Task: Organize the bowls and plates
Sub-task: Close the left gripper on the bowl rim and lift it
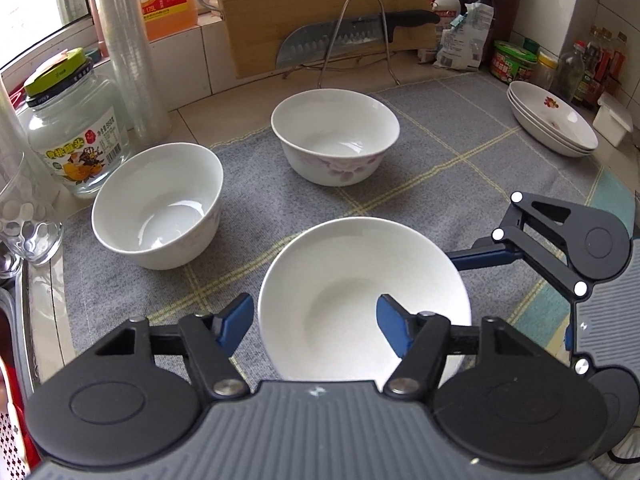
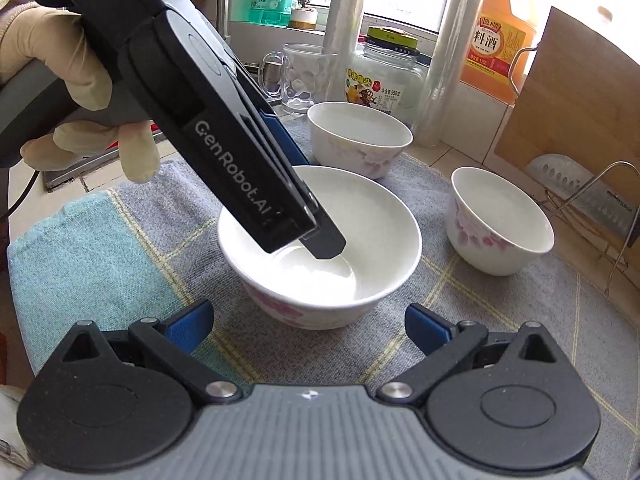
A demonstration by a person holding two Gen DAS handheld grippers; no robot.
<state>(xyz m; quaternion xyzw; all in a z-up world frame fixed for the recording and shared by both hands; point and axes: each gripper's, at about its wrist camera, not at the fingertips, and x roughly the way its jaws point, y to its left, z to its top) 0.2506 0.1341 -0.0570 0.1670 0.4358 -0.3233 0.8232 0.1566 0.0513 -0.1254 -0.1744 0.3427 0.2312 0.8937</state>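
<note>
Three white bowls with pink flowers stand on a grey checked cloth. My left gripper is open and straddles the left rim of the near bowl, one finger inside and one outside. In the right wrist view the left gripper reaches down into this bowl. The second bowl stands left and the third bowl behind; they also show in the right wrist view. My right gripper is open and empty just short of the near bowl. Stacked plates sit at the far right.
A glass jar, a glass mug and plastic-wrap rolls stand at the left. A cutting board and a cleaver on a wire rack are behind. Sauce bottles and jars crowd the far right corner.
</note>
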